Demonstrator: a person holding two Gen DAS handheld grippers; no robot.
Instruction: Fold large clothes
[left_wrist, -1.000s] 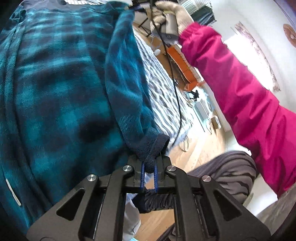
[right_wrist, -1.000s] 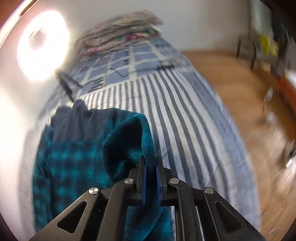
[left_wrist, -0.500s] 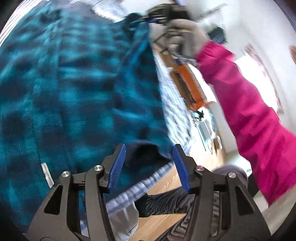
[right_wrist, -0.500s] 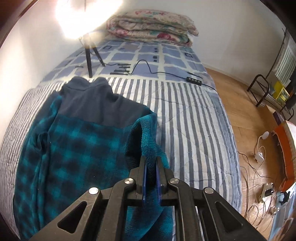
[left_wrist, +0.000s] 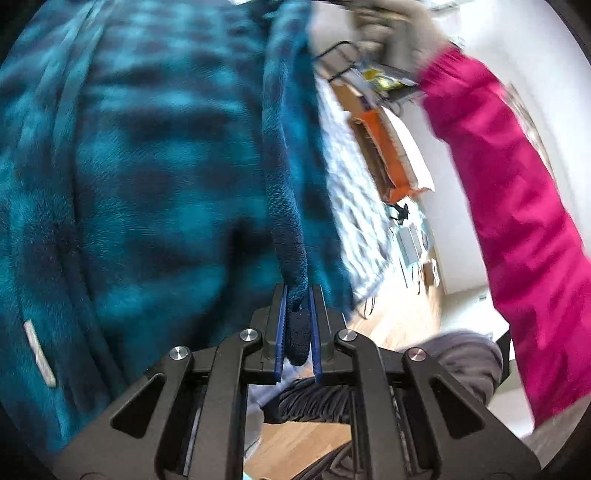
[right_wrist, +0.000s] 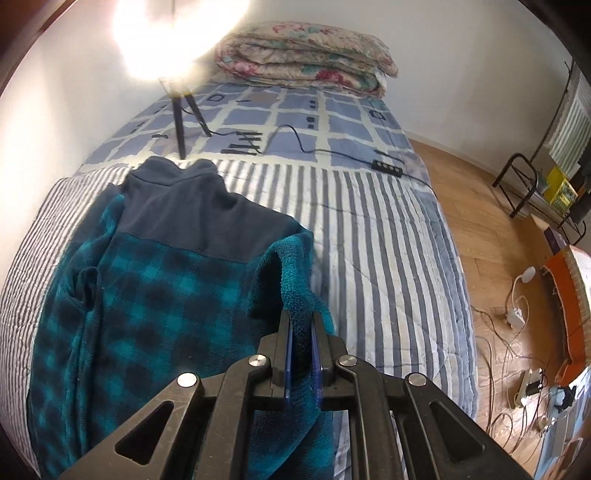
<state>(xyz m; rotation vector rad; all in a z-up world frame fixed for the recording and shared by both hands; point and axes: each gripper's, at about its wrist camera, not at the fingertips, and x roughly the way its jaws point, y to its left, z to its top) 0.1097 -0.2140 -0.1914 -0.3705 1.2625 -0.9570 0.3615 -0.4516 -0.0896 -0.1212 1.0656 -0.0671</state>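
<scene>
A teal-and-black plaid fleece jacket (right_wrist: 155, 295) with a navy yoke (right_wrist: 184, 206) lies on the striped bed (right_wrist: 388, 240). My left gripper (left_wrist: 297, 291) is closing on the sleeve's dark navy cuff (left_wrist: 298, 332), and the blue pads press on it. The sleeve runs up from there over the jacket body (left_wrist: 147, 166). My right gripper (right_wrist: 300, 317) is shut on a raised fold of teal fleece (right_wrist: 295, 280) at the jacket's right side. In the left wrist view, a gloved hand (left_wrist: 399, 29) and pink sleeve (left_wrist: 517, 203) hold the right gripper at the top.
A folded floral quilt (right_wrist: 306, 55) lies at the bed's head. A lamp tripod (right_wrist: 183, 118), a cable and a power strip (right_wrist: 387, 166) rest on the checked cover. To the right is wooden floor (right_wrist: 487, 221) with loose cables, an orange box (right_wrist: 569, 295) and a metal rack (right_wrist: 517, 184).
The left gripper let go of the cuff, opened wide, then closed on the cuff again. The right gripper kept its fold while its view swung and steadied over the bed.
</scene>
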